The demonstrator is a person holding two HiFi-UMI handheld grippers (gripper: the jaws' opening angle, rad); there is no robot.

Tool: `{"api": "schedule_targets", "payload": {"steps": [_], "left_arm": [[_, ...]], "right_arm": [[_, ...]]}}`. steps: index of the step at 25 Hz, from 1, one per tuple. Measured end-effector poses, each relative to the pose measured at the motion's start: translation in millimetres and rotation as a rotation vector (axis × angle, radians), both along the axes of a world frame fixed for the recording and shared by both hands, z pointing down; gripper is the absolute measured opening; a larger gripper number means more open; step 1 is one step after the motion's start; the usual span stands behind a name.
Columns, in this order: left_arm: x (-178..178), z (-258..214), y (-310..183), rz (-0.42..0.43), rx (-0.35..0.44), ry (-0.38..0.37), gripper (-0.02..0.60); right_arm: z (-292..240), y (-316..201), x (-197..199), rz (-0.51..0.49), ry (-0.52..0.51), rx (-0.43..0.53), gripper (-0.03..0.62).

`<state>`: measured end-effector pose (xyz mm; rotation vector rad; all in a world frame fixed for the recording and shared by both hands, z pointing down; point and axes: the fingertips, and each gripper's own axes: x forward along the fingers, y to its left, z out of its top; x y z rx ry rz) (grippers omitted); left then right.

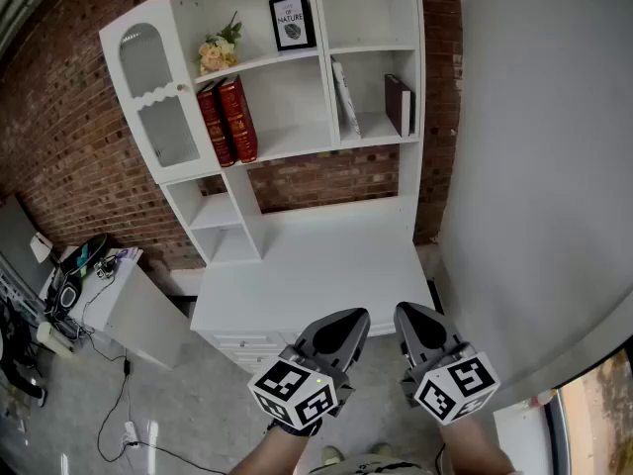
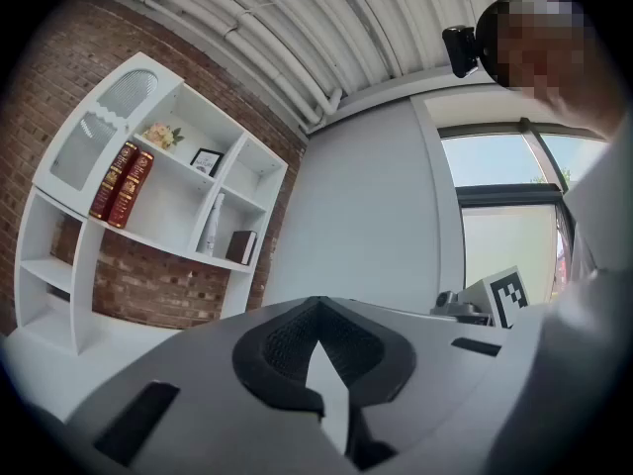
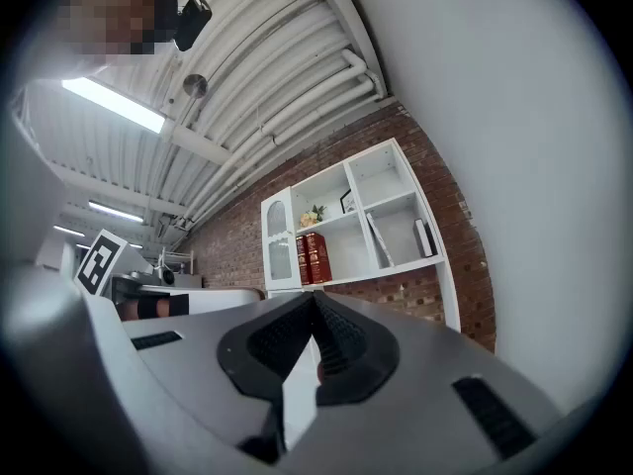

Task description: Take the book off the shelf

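Note:
Two red books (image 1: 227,122) stand leaning on the middle-left shelf of a white shelf unit (image 1: 287,146). In the right compartment a thin white book (image 1: 346,97) leans and a dark book (image 1: 399,105) stands upright. Low in the head view, well short of the shelves, my left gripper (image 1: 348,317) and right gripper (image 1: 408,312) are side by side, both shut with nothing in them. The red books (image 2: 121,184) and dark book (image 2: 240,246) show far beyond the left gripper (image 2: 317,305). From the right gripper (image 3: 315,297) the red books (image 3: 310,257) are small and distant.
A framed picture (image 1: 293,21) and flowers (image 1: 218,52) sit on the top shelves. A white desk top (image 1: 316,255) with drawers lies below the shelves. A grey wall (image 1: 534,146) rises at the right. A low white table with cables and gear (image 1: 89,265) stands at left.

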<state>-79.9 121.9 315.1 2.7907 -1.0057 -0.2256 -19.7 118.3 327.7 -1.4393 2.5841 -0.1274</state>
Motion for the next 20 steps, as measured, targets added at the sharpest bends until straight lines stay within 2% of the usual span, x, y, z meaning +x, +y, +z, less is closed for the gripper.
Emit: {"api": "schedule_targets", "payload": {"steps": [5,10,14,20], "left_arm": [[4,0,3,-0.004,-0.004,0.007,0.011],[11,-2,3,-0.002,-0.013,0.017,0.011],[6,-18,-7,-0.043,0.006,0.028,0.011],[15,-16,-12,-0.063,0.010,0.018,0.011]], "right_arm": [[0,4,5,0.000,0.000,-0.001,0.015],[-12,6,20,-0.012,-0.078,0.019,0.017],[-28,1,45,0.011,-0.143,0.043,0.017],[-26,-1,70,0.029,-0.176,0.051,0.017]]}}
